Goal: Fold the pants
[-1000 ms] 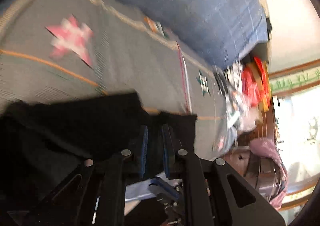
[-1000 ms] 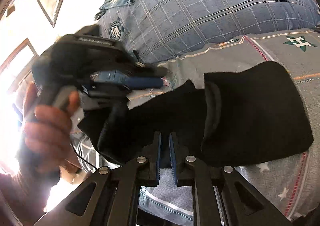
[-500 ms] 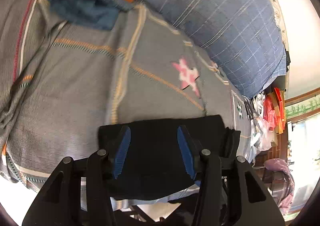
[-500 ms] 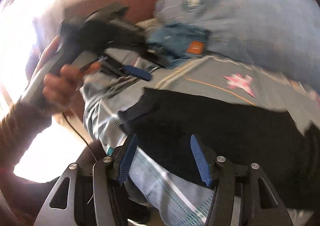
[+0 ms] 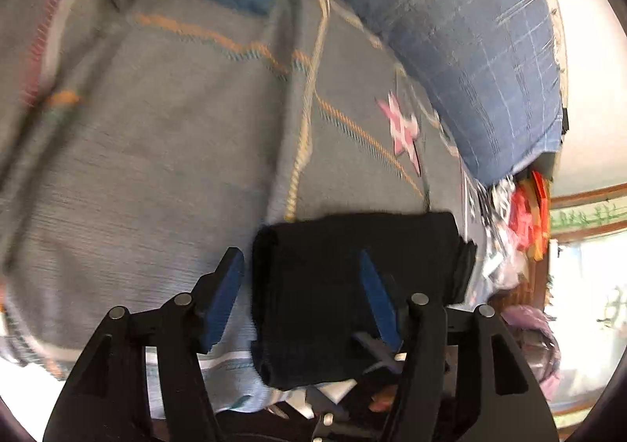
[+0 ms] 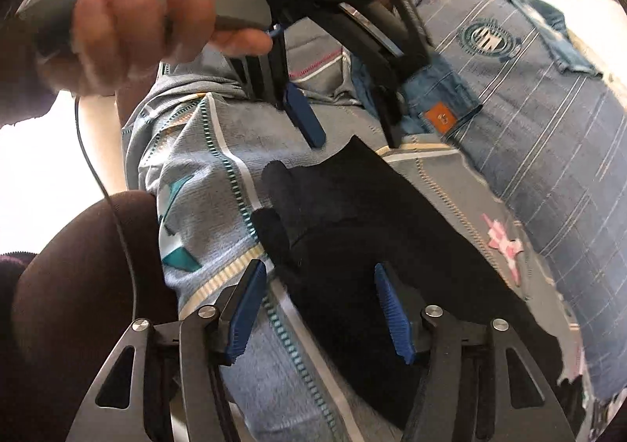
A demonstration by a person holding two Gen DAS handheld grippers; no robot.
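Left wrist view: left gripper point(image 5: 299, 299) is opening above the folded black pants point(image 5: 352, 285) on the gray bedspread point(image 5: 156, 167). Right gripper point(image 6: 325, 314) is closing, pads not pressing the pants.

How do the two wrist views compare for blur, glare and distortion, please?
Left wrist view: the grey striped bedspread smears with motion blur towards the left edge, and the bright window at right is washed out. Right wrist view: sharper on the folded black pants, but blown-out white glare fills the left side behind the hand. Both bend heavily, fisheye-style, with dark corners.
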